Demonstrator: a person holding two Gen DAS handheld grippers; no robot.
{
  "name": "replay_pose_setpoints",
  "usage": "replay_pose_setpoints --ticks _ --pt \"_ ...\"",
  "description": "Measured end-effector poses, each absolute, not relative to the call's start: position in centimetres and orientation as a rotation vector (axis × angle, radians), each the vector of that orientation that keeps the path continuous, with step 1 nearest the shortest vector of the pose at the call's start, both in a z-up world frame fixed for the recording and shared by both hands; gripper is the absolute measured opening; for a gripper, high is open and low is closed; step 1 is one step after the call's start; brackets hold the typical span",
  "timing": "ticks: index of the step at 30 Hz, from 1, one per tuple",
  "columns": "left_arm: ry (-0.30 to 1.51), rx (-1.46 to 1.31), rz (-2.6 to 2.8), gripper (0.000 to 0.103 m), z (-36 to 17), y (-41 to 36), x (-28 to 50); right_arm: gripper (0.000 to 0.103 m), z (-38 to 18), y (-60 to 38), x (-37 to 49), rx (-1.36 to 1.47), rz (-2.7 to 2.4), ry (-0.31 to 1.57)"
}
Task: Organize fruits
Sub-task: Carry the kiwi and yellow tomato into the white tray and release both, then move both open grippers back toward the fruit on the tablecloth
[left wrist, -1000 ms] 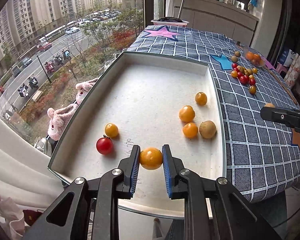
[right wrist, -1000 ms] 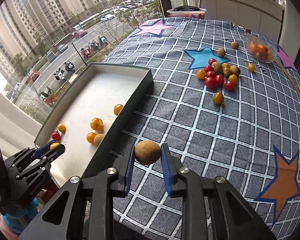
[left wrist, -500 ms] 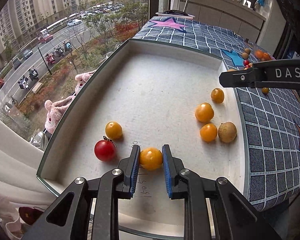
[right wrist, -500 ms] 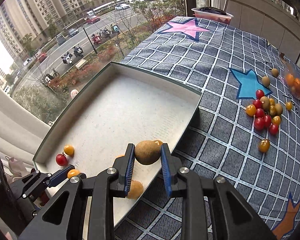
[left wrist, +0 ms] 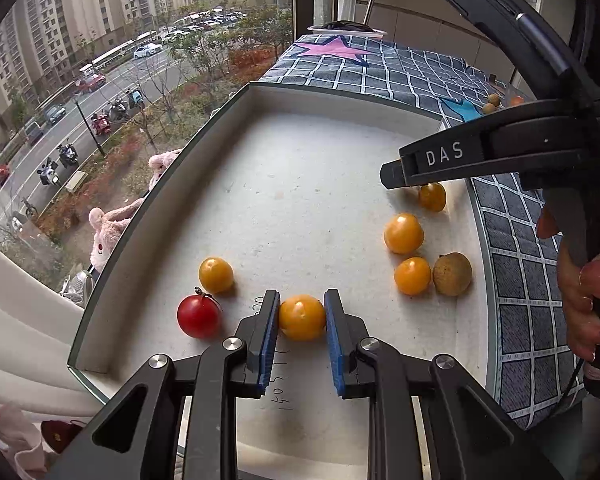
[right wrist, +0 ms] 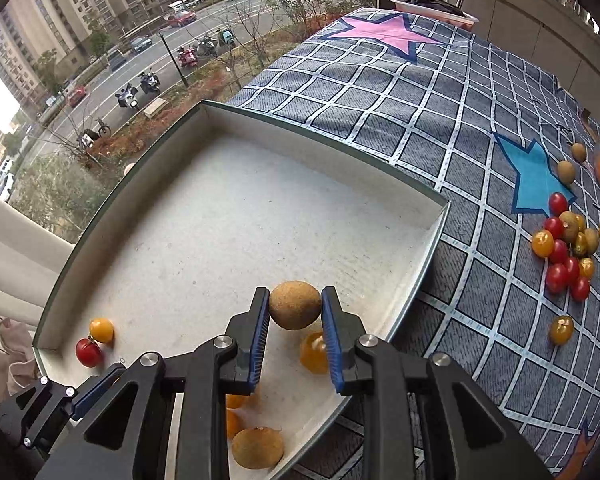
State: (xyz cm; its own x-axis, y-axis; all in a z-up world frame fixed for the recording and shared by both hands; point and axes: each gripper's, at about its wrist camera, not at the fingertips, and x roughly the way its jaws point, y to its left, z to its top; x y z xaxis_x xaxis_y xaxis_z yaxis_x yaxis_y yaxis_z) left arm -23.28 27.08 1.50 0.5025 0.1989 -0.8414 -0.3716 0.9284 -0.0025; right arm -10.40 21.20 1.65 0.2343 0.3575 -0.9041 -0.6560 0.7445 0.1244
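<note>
Left tool clenches an orange tomato between its blue pads, low over the near end of the white tray. A red tomato sits just left of it with its stem pointing up and away, and a smaller orange tomato lies beside that. Toward the tray's right wall lie three more orange tomatoes and a brown longan, the longan touching the nearest one. The right tool reaches in from the right above the farthest orange tomato.

From the right wrist view, the right tool grips a brown longan, long axis running across from pad to pad, over the tray's right side. A heap of red, orange and brown fruit lies on the checked cloth covering the worktop, well apart from the tray.
</note>
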Motion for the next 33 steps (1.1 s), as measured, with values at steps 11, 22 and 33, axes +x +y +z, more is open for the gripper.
replay_pose_setpoints --ticks 11,22,33 --pt "0.986 -0.200 0.350 0.024 1.6 27.0 -23.3 0.041 2.0 21.4 -10.8 -0.341 0.729 1.117" --pt "0.956 -0.197 0.347 0.085 2.2 26.7 -23.8 0.081 5.1 19.1 -11.4 -0.228 0.775 1.065" --pt "0.925 -0.145 0.312 0.085 5.4 23.8 -22.8 0.082 6.5 10.6 -9.6 -0.126 0.666 1.058"
